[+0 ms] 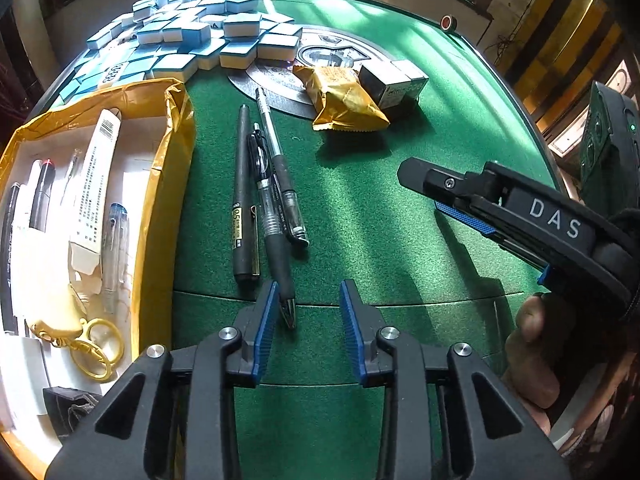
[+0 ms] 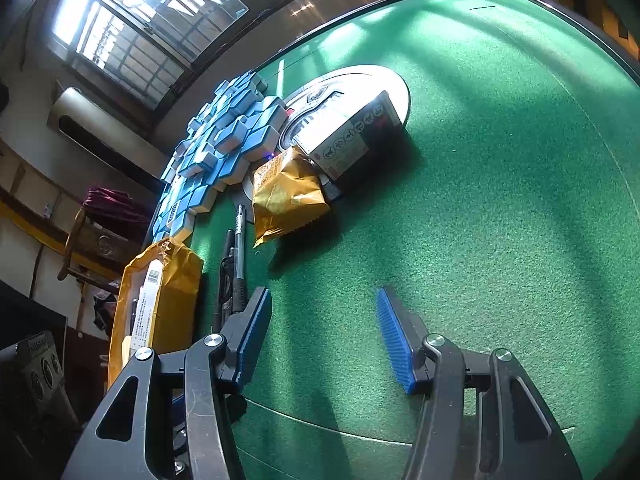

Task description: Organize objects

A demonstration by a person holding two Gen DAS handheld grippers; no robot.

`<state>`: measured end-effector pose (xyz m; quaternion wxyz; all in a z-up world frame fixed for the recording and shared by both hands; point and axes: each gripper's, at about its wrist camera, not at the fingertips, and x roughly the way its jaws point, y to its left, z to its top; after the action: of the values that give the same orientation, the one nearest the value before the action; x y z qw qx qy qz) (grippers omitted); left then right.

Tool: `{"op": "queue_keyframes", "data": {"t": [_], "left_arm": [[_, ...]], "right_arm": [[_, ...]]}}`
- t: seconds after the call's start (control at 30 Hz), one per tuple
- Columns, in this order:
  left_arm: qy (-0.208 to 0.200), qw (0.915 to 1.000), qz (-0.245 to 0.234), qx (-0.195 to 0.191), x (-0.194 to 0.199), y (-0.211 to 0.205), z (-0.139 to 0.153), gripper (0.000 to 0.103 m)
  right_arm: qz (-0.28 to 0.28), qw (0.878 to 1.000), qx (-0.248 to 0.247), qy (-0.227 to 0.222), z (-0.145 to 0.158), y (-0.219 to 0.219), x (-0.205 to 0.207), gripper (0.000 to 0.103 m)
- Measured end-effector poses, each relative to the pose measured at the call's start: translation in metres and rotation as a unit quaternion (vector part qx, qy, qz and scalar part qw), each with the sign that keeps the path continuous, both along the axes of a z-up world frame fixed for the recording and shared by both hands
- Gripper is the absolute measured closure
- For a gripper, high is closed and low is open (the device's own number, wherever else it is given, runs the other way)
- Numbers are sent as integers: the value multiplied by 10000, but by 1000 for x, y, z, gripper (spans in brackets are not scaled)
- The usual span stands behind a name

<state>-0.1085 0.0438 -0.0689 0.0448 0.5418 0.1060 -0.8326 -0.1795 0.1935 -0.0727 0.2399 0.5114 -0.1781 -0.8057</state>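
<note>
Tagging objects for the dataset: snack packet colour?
Golden yellow snack packet, with lighter printing on it; it shows best in the left wrist view.

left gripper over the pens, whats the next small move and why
Probably nudge the left gripper left and close: its fingers stand open, with the tip of the black rubber-grip pen just inside the left one, and other pens already lie in the yellow-lined open box.

window: barred panes (image 2: 132,32), daylight | wall: air conditioner (image 2: 100,120) | furniture: wooden chair (image 2: 96,232), green felt table (image 2: 500,200)
</note>
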Motion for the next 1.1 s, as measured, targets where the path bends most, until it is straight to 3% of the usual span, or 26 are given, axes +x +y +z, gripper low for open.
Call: {"op": "queue_keyframes", "data": {"t": [0.07, 0.13, 0.23, 0.4, 0.63, 0.83, 1.03, 1.1], "left_arm": [[-89, 9999, 33, -142, -3, 1, -6, 78], [-65, 9996, 135, -235, -3, -1, -7, 92], [-81, 9996, 188, -181, -1, -7, -7, 94], [-150, 9998, 54, -124, 14, -3, -6, 94], [-361, 9967, -348, 638, 36, 8, -3, 93], [-208, 9991, -113, 344, 25, -3, 3, 80], [-171, 9995, -69, 259, 7, -3, 4, 80], [-126, 9999, -78, 76, 3, 1, 1, 80]], "right_arm": [[4, 10000, -3, 5, 0, 0, 0, 54], [10, 10000, -4, 9, 0, 0, 1, 54], [16, 10000, -5, -1, -1, -1, 1, 54], [14, 10000, -7, -9, -1, 0, 1, 54], [46, 10000, 7, -12, -2, -3, 2, 54], [26, 10000, -3, -21, -2, -3, 2, 54], [39, 10000, -7, -19, -2, -4, 1, 54], [60, 10000, -41, -24, -2, -4, 1, 54]]}}
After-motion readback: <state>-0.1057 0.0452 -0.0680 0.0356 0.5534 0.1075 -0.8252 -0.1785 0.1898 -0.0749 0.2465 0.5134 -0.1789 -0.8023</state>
